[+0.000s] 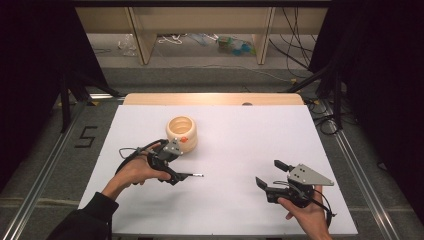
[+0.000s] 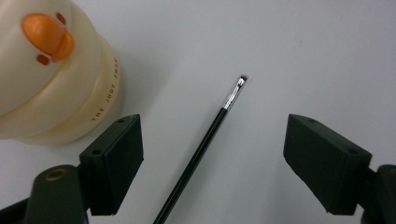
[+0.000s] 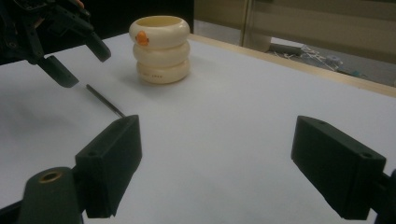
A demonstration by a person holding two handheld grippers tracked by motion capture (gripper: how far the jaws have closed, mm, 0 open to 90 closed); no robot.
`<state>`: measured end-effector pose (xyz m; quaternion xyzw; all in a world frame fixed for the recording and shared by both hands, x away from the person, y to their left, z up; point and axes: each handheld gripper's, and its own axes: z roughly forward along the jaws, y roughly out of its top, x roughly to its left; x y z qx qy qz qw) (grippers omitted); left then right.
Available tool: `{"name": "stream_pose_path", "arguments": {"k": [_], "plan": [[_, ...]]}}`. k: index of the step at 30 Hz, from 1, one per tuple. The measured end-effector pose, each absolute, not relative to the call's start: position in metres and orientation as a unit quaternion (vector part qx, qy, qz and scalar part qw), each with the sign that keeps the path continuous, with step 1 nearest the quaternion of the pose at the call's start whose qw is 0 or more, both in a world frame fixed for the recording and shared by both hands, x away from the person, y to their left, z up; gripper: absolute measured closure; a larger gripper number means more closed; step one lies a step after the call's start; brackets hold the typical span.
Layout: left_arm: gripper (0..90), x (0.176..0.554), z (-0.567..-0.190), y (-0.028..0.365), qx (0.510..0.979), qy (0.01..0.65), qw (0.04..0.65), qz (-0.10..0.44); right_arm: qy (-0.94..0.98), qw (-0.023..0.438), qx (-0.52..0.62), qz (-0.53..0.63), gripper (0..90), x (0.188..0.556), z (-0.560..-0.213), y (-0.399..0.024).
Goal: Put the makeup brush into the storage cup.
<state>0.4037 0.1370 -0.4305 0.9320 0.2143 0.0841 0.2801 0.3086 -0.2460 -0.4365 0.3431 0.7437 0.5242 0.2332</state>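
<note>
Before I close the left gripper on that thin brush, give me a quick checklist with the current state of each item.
1. Left gripper open: ok, jaws stand wide apart.
2. Brush between its jaws: ok, the handle runs up the gap, touching neither jaw.
3. Brush flat on the table: ok.
4. Clearance from the cream holder: ok, it sits beside the left jaw, apart from the brush.
5. Right gripper out of the way: ok, open and holding nothing.
6. Jaw height for the grasp: cannot tell.
</note>
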Motion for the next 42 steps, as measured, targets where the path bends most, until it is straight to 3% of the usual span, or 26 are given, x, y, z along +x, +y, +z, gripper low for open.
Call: {"name": "stream_pose_path", "arguments": {"k": [26,42], "plan": [[23.5,0.422,-0.44,0.118,0.965,0.183,0.182,0.05,0.756,0.237,0.332,0.512,16.9,0.31,-0.437,-0.246],[34.1,0.43,-0.451,0.113,0.975,0.163,0.144,0.043,0.756,0.229,0.333,0.515,17.5,0.309,-0.437,-0.245]]}}
